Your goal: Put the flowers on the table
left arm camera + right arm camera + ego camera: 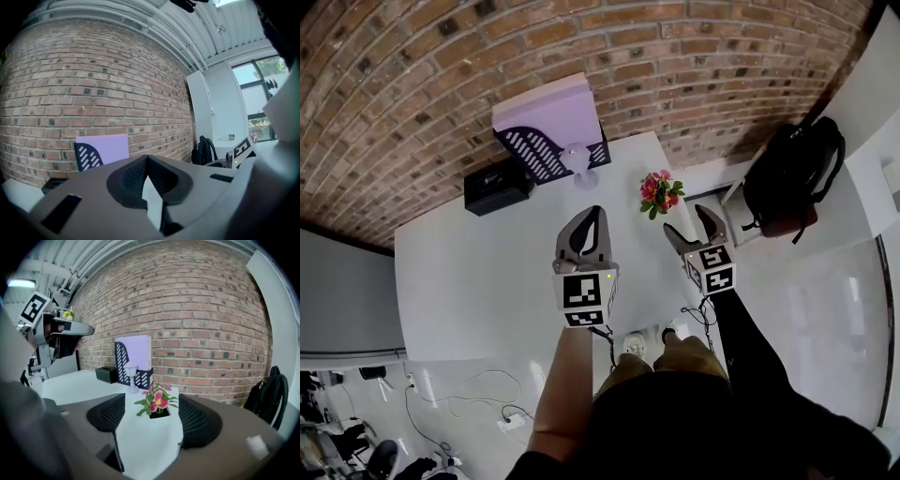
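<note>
Far left on the white table [478,272], a black box [497,187] sits near the brick wall [412,84]. Just right of it a purple board [547,120] stands in a dark slotted holder, and a small clear glass [578,165] stands right in front of that. Over the table's middle the left tongs [591,220] hover, tips pressed together with nothing between them, pointing toward the wall. Next across, there are the flowers [659,192]: pink blooms with green leaves, standing upright on the table close to its right edge, a little right of the glass and apart from it. The right tongs [689,228] hang just short of them, spread wide and holding nothing; in the right gripper view the flowers show in the gap but beyond the tips, untouched. Farthest right, off the table, a black backpack [792,173] sits by the wall.
</note>
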Demonstrator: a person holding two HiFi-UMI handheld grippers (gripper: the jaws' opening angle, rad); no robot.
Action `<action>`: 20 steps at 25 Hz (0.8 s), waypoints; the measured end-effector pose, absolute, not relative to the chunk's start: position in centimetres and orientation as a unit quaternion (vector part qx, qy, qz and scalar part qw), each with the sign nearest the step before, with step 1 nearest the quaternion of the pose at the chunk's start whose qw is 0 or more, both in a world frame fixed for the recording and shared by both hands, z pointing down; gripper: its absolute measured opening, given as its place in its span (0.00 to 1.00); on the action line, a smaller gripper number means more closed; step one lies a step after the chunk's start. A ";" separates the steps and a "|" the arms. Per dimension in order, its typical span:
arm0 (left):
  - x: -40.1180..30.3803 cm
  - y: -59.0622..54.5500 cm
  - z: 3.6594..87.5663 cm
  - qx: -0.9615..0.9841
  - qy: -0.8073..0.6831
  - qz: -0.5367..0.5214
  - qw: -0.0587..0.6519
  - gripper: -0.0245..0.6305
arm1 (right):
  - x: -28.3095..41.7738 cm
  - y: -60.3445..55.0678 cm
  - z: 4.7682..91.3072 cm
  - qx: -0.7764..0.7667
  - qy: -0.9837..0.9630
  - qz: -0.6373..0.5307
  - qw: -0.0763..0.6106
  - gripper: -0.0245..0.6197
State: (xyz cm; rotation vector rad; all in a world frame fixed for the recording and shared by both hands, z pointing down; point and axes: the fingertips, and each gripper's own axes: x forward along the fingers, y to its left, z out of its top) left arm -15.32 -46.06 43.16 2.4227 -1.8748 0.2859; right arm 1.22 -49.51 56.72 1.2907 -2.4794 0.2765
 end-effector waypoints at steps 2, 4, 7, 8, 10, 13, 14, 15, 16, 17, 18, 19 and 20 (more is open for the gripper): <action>-15.5 -45.4 42.5 0.788 -0.608 0.089 0.030 0.05 | 1.0 -48.7 54.8 0.458 -0.871 0.086 0.155 0.58; -15.8 -44.9 41.9 0.789 -0.608 0.085 0.027 0.05 | 0.8 -48.1 52.8 0.464 -0.872 0.076 0.140 0.58; -16.3 -44.1 41.2 0.789 -0.608 0.082 0.023 0.05 | 0.1 -47.3 49.8 0.466 -0.875 0.060 0.117 0.58; -16.5 -43.9 40.8 0.790 -0.608 0.080 0.022 0.05 | -0.3 -47.0 49.0 0.464 -0.877 0.055 0.113 0.58; -16.9 -43.3 40.1 0.790 -0.608 0.074 0.017 0.05 | -1.0 -46.4 47.5 0.460 -0.880 0.045 0.107 0.58; -17.1 -42.4 38.9 0.792 -0.607 0.065 0.008 0.05 | -1.5 -45.4 45.4 0.458 -0.884 0.027 0.092 0.58; -17.2 -42.2 38.6 0.792 -0.607 0.063 0.005 0.05 | -1.7 -45.1 44.8 0.458 -0.884 0.021 0.089 0.58; -17.3 -41.9 38.1 0.792 -0.607 0.060 0.003 0.05 | -1.8 -44.8 44.3 0.458 -0.884 0.017 0.087 0.58; -17.4 -41.6 37.8 0.793 -0.607 0.057 0.000 0.05 | -2.0 -44.4 43.7 0.458 -0.885 0.014 0.083 0.58; -17.5 -41.3 37.4 0.794 -0.606 0.055 -0.002 0.05 | -2.1 -44.0 43.2 0.459 -0.885 0.011 0.079 0.58; -17.7 -41.0 37.1 0.795 -0.605 0.053 -0.004 0.05 | -2.2 -43.7 42.6 0.460 -0.885 0.007 0.074 0.58; -17.8 -40.8 36.8 0.795 -0.604 0.051 -0.006 0.05 | -2.3 -43.3 42.0 0.461 -0.885 0.002 0.069 0.58; -17.9 -40.6 36.5 0.796 -0.603 0.048 -0.009 0.05 | -2.5 -43.0 41.4 0.461 -0.885 -0.004 0.065 0.58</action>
